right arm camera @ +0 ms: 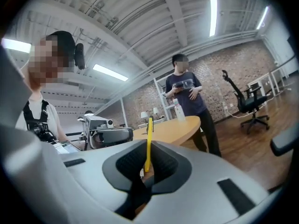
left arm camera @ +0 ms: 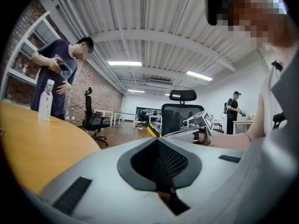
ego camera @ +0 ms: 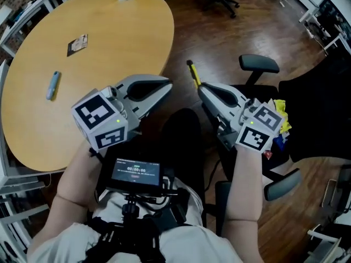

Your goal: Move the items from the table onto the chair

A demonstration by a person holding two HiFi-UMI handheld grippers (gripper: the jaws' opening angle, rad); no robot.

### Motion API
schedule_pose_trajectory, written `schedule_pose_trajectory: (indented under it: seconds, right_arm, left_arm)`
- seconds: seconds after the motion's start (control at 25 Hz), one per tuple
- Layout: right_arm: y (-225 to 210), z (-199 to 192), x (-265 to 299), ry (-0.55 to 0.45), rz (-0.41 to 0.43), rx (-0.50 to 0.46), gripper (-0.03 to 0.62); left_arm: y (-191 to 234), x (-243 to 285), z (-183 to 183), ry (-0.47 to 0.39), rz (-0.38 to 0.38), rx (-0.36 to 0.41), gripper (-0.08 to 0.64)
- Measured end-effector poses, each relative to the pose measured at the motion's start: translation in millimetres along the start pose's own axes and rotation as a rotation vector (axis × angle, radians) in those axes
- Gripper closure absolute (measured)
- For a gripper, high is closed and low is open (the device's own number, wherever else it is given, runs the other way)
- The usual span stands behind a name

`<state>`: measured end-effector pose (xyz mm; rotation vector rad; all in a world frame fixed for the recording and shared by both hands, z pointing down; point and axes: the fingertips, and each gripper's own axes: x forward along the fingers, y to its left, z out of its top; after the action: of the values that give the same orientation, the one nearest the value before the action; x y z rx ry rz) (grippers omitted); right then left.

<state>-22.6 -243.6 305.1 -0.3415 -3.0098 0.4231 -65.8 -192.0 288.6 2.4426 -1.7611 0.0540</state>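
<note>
Bright, even indoor light from long white ceiling strip lamps [left arm camera: 124,63], blown out. Round pale-wood table [ego camera: 109,48] shows faint sheen; dark wooden floor [ego camera: 219,37] dim, glossy. Gripper views: heavy fisheye, black corners, soft foreground.

Left gripper [left arm camera: 158,141]: grey jaws drawn together, nothing between the dark ridged pads. At left, a round pale wooden table [left arm camera: 28,146] bears an upright white plastic bottle [left arm camera: 45,99], with a person in a dark T-shirt [left arm camera: 56,71] standing behind it. Beyond the jaw tips, the right gripper [left arm camera: 164,135] is clamped on a slim yellow-and-black stick [left arm camera: 152,129], in front of a black mesh-backed office chair [left arm camera: 180,116].
</note>
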Motion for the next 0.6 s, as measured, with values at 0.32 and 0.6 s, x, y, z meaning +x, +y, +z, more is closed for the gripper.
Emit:
schedule_pose_trajectory:
  seconds: [0.32, 0.6]
  right_arm:
    - [-19.1, -18.2, -60.3, -0.046, -0.189, 0.044, 0.577]
    - [-57.9, -72.4, -154.3, -0.045, -0.363, 0.155, 0.578]
  left_arm:
    - [-36.7, 50.0, -8.5, 0.027, -0.179, 0.021, 0.543]
    - [-85.9, 127.6, -47.2, 0.056, -0.322, -0.042, 0.543]
